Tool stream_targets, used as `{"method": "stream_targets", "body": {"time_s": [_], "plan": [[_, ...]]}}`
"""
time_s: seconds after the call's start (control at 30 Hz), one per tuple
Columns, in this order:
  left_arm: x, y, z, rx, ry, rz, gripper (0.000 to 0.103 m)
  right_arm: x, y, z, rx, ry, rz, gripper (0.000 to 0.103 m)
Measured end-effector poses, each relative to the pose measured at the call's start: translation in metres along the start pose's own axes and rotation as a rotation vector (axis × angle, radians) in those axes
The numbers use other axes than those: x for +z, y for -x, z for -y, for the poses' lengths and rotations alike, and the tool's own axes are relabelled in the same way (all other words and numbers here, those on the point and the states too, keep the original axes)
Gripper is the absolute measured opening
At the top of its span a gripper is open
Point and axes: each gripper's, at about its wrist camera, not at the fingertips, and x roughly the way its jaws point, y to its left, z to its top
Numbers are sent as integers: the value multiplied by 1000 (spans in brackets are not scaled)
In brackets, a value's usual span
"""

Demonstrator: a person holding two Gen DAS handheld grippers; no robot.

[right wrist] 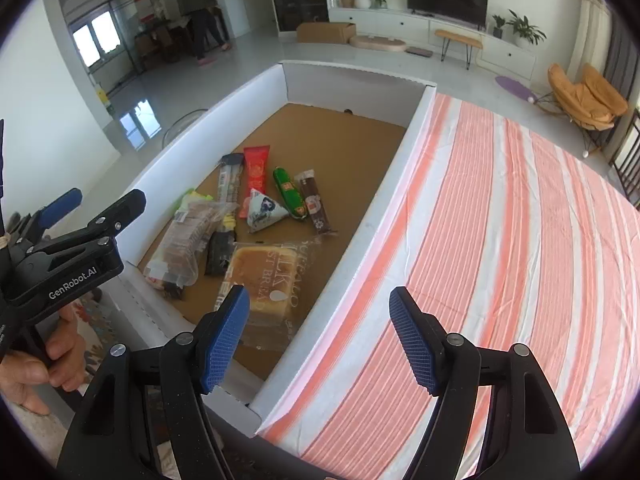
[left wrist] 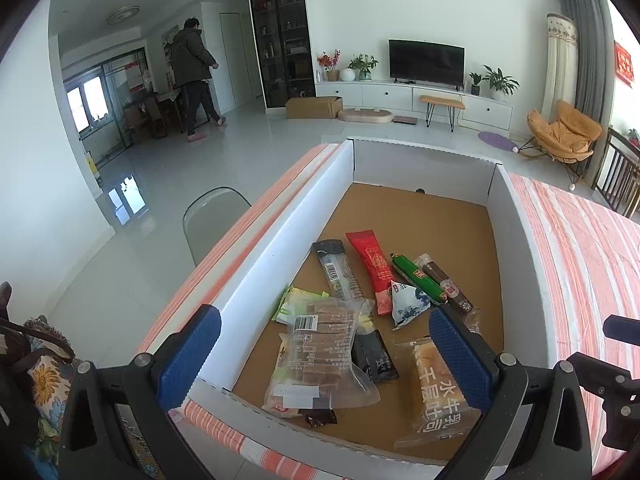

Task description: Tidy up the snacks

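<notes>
All visible snacks lie inside the white-walled cardboard box (right wrist: 400, 168); striped tablecloth (right wrist: 500, 240) bare; left gripper (left wrist: 324, 354) and right gripper (right wrist: 320, 336) both spread wide, holding nothing; collection appears complete.

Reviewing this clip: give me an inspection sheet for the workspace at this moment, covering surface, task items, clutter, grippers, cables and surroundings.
Surface: striped tablecloth, orange and white, bare to the right of the box.
Job's things: white-walled box with a brown floor holds all the snacks: bread loaf pack, clear biscuit pack, red sachet, green sausage, brown stick, triangular blue-white pack, black bar.
Clutter: nothing seen on the cloth.
Grippers: left gripper open over the box; right gripper open above the box's right wall; neither holds anything.
Cables: nothing seen.
Surroundings: living room with television, orange chair, person walking in the background.
</notes>
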Motion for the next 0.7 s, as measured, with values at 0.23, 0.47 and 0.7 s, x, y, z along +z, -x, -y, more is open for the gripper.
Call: {"method": "stream_targets", "body": {"time_s": [0.23,0.47,0.7], "plan": [[0,2,-3,24,-31,3,103,3,-3,-6,-9,3,-12,76],[1,1,-5,47,-63,-8,103,5,-8,-13,-17,16,-20,76],[2,-3,-9,23,-72,-34,103,10,-12,-24,-22,49,-30,76]]}}
